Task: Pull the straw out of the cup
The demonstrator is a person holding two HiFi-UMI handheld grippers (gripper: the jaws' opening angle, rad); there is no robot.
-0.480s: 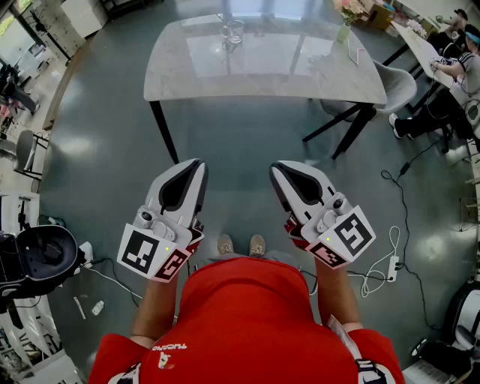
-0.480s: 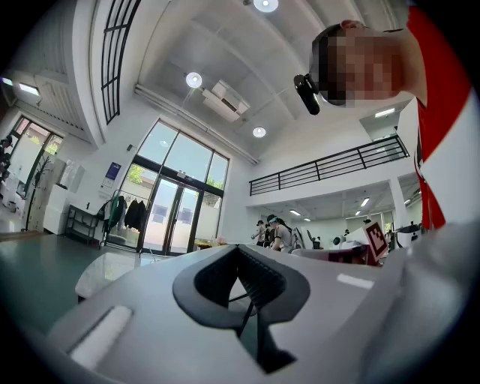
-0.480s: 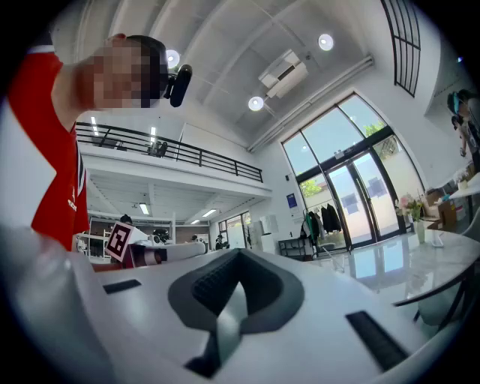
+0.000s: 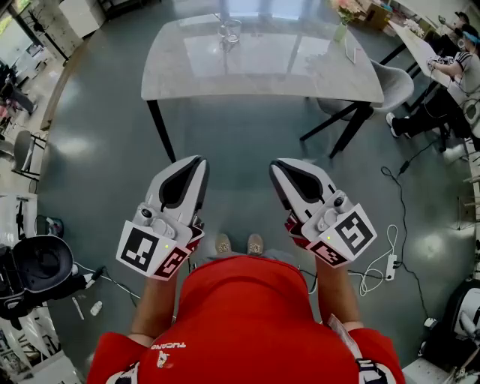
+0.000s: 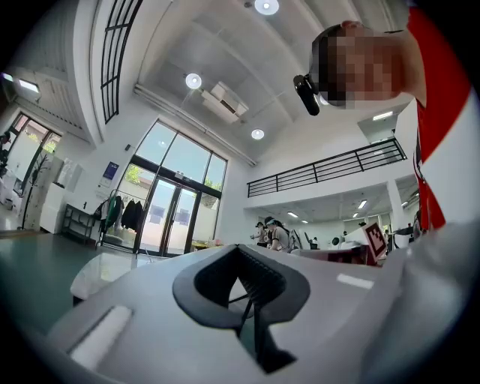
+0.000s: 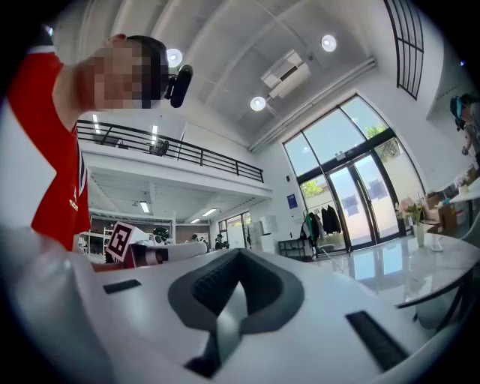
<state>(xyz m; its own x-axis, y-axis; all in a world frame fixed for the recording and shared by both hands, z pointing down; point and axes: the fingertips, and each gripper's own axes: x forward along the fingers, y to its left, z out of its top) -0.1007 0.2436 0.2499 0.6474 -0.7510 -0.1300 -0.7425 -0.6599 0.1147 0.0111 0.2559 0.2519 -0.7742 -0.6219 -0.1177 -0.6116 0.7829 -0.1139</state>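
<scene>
A clear glass cup (image 4: 229, 30) with a thin straw stands near the far edge of the pale marble table (image 4: 262, 71), well ahead of me in the head view. I hold both grippers level in front of my red shirt, far short of the table. My left gripper (image 4: 199, 162) is shut with nothing in it. My right gripper (image 4: 276, 166) also looks shut and empty. In the left gripper view, the left gripper (image 5: 241, 251) points toward glass doors. The right gripper (image 6: 238, 255), in its own view, points toward the table's end.
A small vase of flowers (image 4: 343, 22) stands on the table's far right corner. A grey chair (image 4: 397, 82) sits at the table's right end. Cables and a power strip (image 4: 390, 266) lie on the floor to my right. Black equipment (image 4: 34, 270) stands at my left. People sit at the far right (image 4: 457, 52).
</scene>
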